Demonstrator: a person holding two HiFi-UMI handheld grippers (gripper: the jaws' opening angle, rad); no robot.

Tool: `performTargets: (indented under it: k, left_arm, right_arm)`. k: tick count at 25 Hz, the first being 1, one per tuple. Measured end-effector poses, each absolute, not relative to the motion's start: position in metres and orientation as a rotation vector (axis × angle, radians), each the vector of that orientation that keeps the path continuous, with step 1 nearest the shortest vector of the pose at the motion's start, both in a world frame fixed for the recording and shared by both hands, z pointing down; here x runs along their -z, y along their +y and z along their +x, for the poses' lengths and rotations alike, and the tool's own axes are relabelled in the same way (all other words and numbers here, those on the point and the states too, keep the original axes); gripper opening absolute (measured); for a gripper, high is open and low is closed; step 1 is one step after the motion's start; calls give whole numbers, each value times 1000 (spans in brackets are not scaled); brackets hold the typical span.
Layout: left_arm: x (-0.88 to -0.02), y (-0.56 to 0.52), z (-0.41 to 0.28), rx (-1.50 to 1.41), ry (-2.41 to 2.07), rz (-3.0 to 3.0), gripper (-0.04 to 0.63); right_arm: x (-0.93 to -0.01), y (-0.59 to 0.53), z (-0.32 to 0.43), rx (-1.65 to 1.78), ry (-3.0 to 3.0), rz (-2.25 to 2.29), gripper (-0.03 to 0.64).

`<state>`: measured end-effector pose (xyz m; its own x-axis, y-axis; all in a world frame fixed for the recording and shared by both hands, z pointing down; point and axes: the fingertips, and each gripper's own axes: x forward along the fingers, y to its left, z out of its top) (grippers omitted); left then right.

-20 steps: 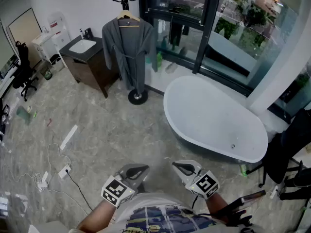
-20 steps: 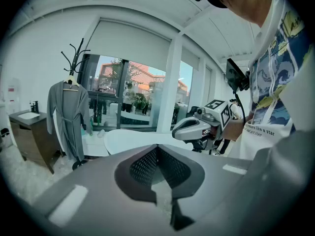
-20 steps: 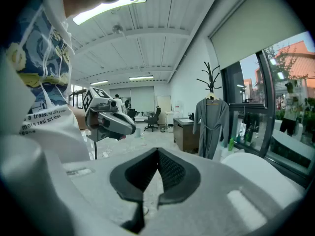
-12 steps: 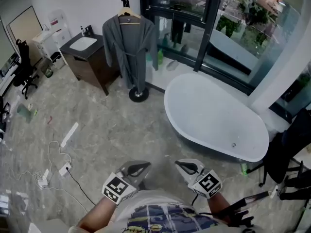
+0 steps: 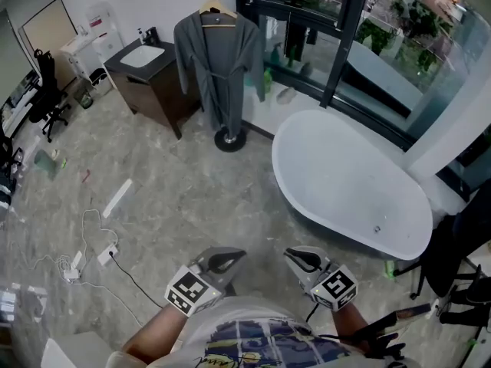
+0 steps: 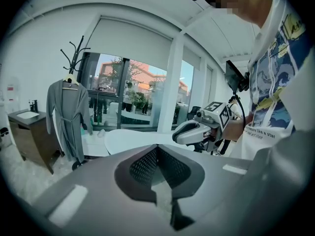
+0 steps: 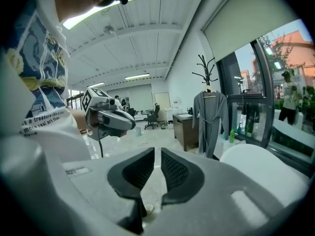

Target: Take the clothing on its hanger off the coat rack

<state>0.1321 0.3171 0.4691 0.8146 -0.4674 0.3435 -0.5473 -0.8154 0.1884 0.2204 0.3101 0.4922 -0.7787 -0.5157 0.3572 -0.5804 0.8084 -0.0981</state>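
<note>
A grey robe [image 5: 219,60] hangs on a wooden hanger [image 5: 217,10] from a black coat rack [image 5: 229,139] at the far side of the room, beside the window. It also shows in the left gripper view as the robe [image 6: 66,117] and in the right gripper view as the robe [image 7: 210,117]. Both grippers are held low near the person's body, far from the rack. My left gripper [image 5: 222,261] is shut and empty. My right gripper [image 5: 301,261] has its jaws nearly together with only a thin slit, nothing between them.
A white bathtub [image 5: 349,182] fills the floor to the right of the rack. A dark vanity with a sink [image 5: 149,79] stands to its left. Cables and a power strip [image 5: 92,251] lie on the floor at left. A glass window wall [image 5: 337,44] runs behind.
The head view has shifted, so the rack, robe and tub sit a little further right in frame. Both grippers stay low and shut, drifting slightly right.
</note>
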Motion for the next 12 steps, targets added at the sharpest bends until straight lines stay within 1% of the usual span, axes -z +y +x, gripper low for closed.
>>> performTargets:
  k: [3, 6, 12]
  left_arm:
    - [-467, 308, 122, -338, -792, 2672, 2]
    - [-477, 290, 105, -321, -819, 2651, 2]
    - [-471, 205, 65, -262, -850, 2688, 2]
  right_arm:
    - [-500, 296, 207, -311, -2689, 779, 66]
    - [-504, 272, 194, -290, -2694, 760, 67]
    - [-491, 192, 164, -239, -2681, 810, 67]
